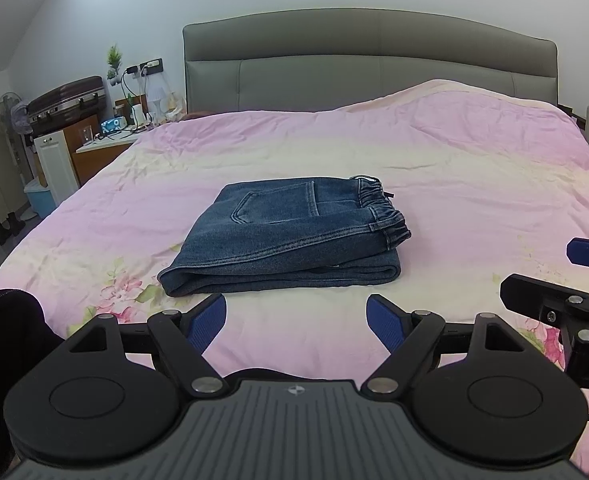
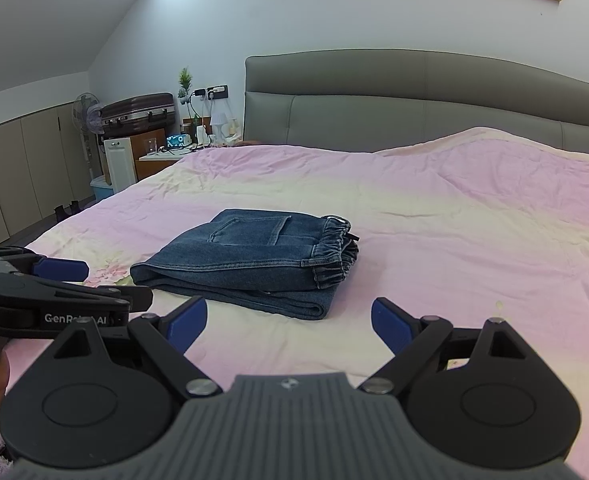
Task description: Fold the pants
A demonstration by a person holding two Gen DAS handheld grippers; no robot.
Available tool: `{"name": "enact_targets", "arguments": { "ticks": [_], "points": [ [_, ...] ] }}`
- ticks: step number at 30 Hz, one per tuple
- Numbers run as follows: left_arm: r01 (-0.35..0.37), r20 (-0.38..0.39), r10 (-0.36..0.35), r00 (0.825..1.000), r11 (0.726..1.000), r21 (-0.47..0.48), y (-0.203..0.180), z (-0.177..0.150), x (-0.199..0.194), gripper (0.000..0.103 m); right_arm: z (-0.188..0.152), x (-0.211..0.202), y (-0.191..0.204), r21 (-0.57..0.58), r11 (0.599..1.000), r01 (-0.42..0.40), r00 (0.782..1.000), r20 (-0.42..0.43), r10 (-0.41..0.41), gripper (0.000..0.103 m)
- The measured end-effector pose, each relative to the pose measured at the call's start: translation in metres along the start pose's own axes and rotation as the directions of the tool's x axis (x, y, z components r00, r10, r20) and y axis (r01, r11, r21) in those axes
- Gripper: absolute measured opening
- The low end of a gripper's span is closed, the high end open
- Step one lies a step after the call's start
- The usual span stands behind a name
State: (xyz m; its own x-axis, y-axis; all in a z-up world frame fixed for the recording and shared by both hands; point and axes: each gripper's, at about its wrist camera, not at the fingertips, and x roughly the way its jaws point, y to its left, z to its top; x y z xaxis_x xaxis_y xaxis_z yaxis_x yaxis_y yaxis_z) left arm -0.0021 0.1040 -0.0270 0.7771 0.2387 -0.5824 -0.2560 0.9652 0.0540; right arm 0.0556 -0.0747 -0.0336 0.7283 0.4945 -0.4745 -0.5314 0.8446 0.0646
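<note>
The pants lie folded into a thick blue denim bundle on the pink bedspread, about in the middle of the bed, with the elastic waistband on the right side and one back pocket facing up. My left gripper is held above the bedspread just in front of the near edge of the bundle; its two blue fingers stand wide apart and nothing is between them, and they do not touch the cloth. My right gripper is in the same way spread wide and holds nothing, also near the front edge of the pants but apart from it. In the right wrist view I see the left gripper at the left side, low over the bedspread, beside the folded corner. Behind the bed is a grey headboard, and left of it a nightstand with small things and a suitcase on a cabinet.
</note>
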Motion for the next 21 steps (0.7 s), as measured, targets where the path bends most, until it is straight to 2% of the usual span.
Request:
{"name": "enact_targets", "arguments": {
  "ticks": [17,19,21],
  "points": [
    [0.003,0.007,-0.004,1.0,1.0,0.002,0.0022,0.0021,-0.0041,0.093,0.001,-0.0041,0.0,-0.006,1.0,-0.004,1.0,0.007,0.004,0.086],
    [0.005,0.008,-0.005,1.0,1.0,0.001,0.0024,0.002,-0.0042,0.093,0.0008,-0.0048,-0.0002,-0.005,1.0,-0.004,1.0,0.01,0.004,0.091],
    [0.005,0.008,-0.005,1.0,1.0,0.002,0.0026,0.0019,-0.0041,0.093,0.0013,-0.0059,-0.0005,-0.006,1.0,-0.004,1.0,0.016,0.004,0.092]
  ]
}}
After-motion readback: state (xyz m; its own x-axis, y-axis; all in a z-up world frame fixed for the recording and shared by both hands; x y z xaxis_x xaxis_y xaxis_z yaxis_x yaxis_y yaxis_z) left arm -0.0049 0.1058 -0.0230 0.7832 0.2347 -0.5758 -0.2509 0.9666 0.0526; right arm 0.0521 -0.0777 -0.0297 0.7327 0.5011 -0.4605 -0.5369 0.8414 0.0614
